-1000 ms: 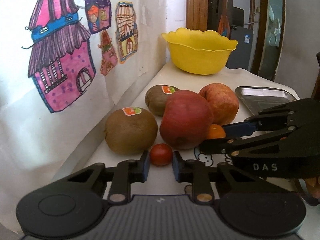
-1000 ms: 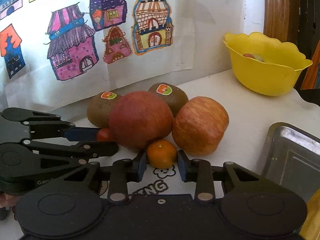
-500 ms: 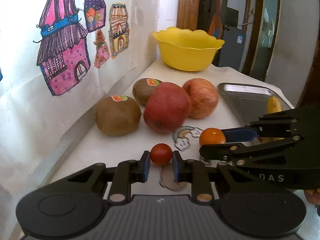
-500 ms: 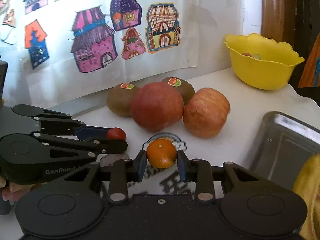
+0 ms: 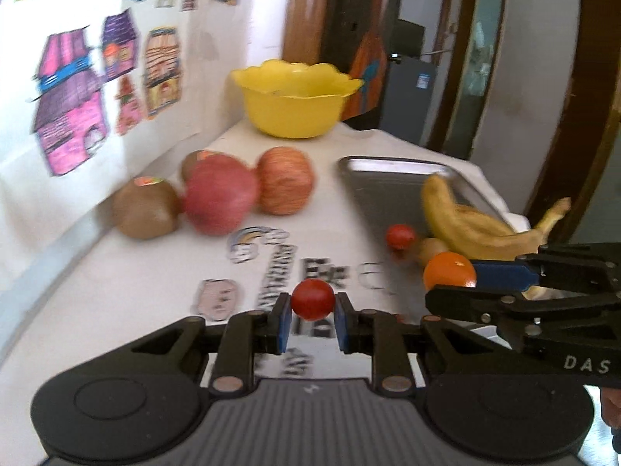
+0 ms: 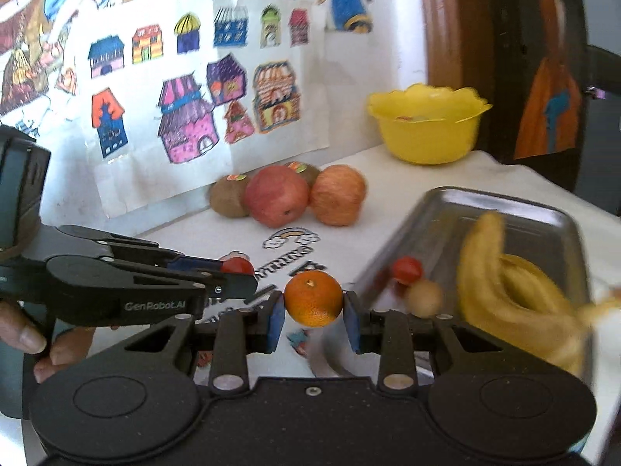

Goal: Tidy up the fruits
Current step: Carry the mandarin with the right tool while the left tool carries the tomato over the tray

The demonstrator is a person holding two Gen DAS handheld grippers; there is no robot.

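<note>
My left gripper (image 5: 313, 318) is shut on a small red cherry tomato (image 5: 313, 299), held above the white tablecloth. My right gripper (image 6: 313, 320) is shut on a small orange tangerine (image 6: 313, 298), near the front corner of the metal tray (image 6: 500, 209). In the left wrist view the right gripper (image 5: 450, 283) reaches in from the right with the tangerine (image 5: 448, 270). The tray holds bananas (image 6: 504, 283), another cherry tomato (image 6: 406, 268) and a small pale round fruit (image 6: 425, 297). Two apples (image 6: 277, 200) (image 6: 337, 194) and two kiwis (image 6: 229, 196) sit by the wall.
A yellow scalloped bowl (image 6: 427, 124) stands at the far end of the table with something inside. Children's drawings of houses (image 6: 186, 128) cover the wall on the left. A person's fingers (image 6: 27, 338) hold the left gripper's handle. The tablecloth (image 5: 136, 272) carries printed stickers.
Both grippers have drawn back from the apple and kiwi group and swung right toward the tray, each still holding its fruit. The bananas and the tray's small fruits have come into view.
</note>
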